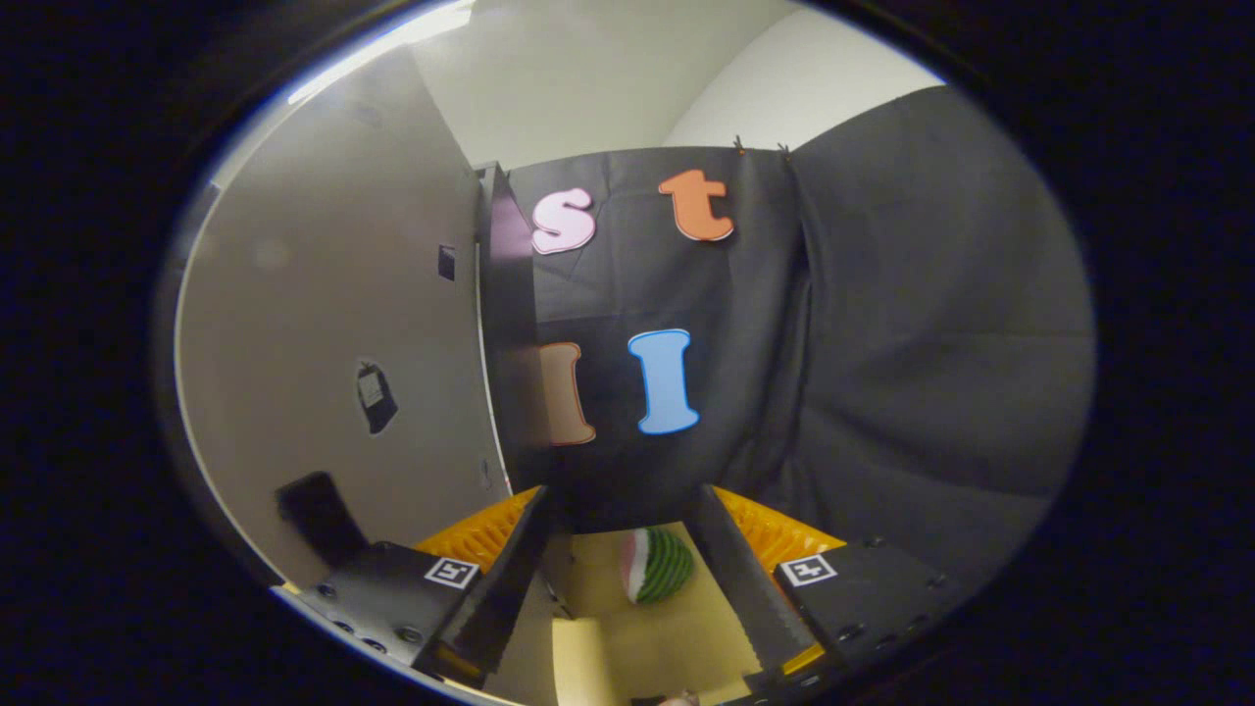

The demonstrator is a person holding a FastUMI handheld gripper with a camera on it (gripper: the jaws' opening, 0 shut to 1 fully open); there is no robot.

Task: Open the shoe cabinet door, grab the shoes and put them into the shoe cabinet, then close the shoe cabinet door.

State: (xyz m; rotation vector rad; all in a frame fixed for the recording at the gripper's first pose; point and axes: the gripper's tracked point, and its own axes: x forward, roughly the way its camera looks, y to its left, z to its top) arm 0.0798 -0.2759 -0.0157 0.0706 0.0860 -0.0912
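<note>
The hand-held two-finger gripper [624,549] points toward the black cloth booth wall [882,343], its fingers spread wide with nothing between the pads. Seen through the gap between them, on the pale yellow floor surface [677,637], lies a small rounded object striped green on one side and pink and white on the other, like a watermelon slice [655,566]; it sits just ahead of the fingertips and touches neither finger.

Left of the gripper stands the tall flat grey panel of the shoe cabinet door [333,324], its narrow edge turned toward the cloth wall, so that it appears to be swung open; whether it is fully open cannot be told. A small dark fitting [446,263] sits on the panel near that edge, and a dark tag-like mark [376,397] sits lower on its face. At the panel's foot, close to the left finger, rests a dark boxy shape [319,515] too dim to identify; it may or may not be a shoe. The inside of the cabinet is hidden.

Behind each finger, orange ribbed plastic [775,534] shows on the gripper's body, and a square black-and-white marker [809,569] is fixed on each finger mount. Above the cloth wall rises a plain white wall [588,78].
</note>
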